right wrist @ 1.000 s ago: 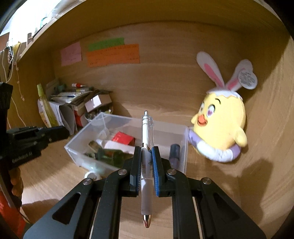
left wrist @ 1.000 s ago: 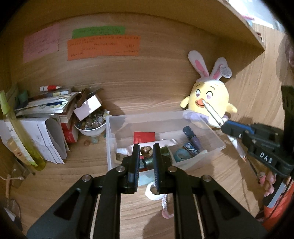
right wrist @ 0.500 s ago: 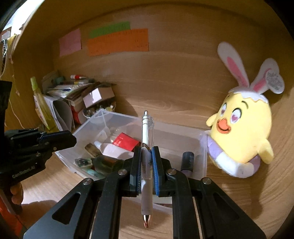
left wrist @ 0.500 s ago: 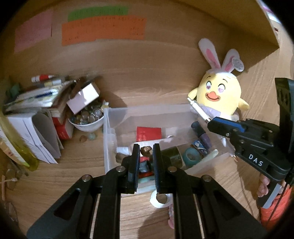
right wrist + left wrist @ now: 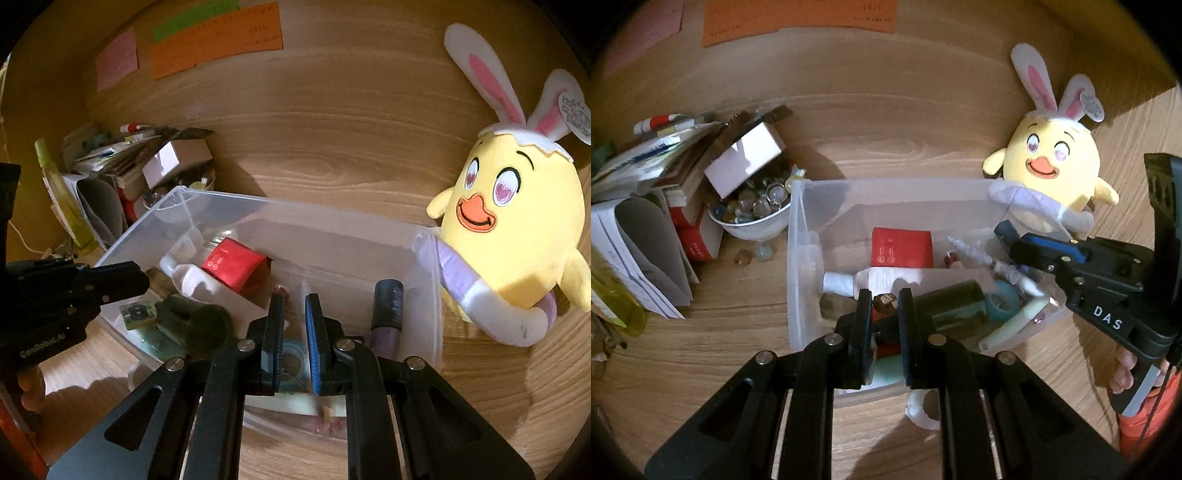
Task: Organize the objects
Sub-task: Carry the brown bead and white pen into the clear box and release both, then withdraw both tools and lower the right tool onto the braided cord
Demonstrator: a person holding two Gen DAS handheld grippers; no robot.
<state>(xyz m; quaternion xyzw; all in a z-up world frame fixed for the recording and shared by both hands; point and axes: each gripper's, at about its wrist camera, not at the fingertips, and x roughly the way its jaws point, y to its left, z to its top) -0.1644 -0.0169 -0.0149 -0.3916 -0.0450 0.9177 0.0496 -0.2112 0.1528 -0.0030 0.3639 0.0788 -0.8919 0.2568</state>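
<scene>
white pen, blurred, sits clenched in the right gripper above clear bin.

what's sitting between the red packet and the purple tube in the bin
In the right wrist view the bin floor between the red packet and the purple tube is mostly bare; the right gripper fingers hang over that gap.

Dim warm light, fisheye-warped edges

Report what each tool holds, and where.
Left tool: nothing. Right tool: a blurred white pen lies faintly between its pads, around mid-barrel; whether it is gripped cannot be told.
</scene>
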